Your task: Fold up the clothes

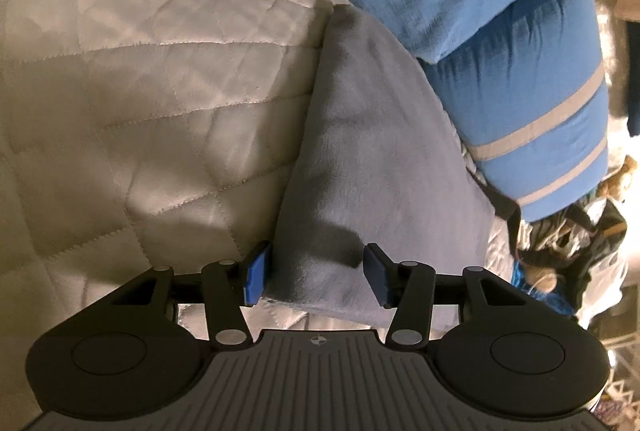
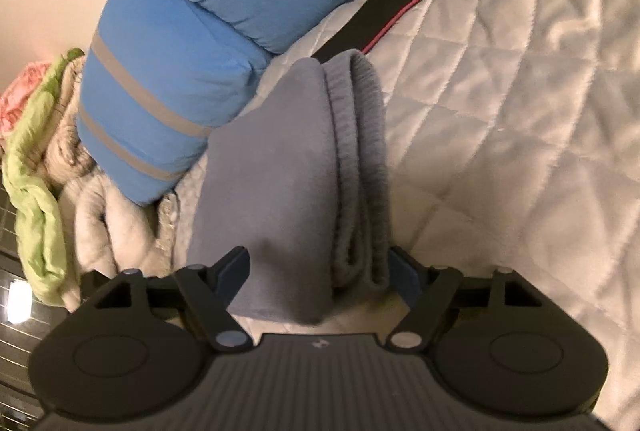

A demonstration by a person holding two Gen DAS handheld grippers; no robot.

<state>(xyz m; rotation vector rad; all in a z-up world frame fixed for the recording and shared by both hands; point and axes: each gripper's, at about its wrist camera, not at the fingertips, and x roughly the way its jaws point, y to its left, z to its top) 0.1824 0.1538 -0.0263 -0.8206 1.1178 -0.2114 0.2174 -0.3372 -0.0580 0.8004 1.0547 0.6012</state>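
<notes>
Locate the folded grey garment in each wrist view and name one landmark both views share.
Left wrist view: the grey garment runs from centre down between the left tongs.
Right wrist view: the grey garment lies centre, its ribbed edge on the right.
Shared landmark: the blue cushion with grey stripes.
</notes>
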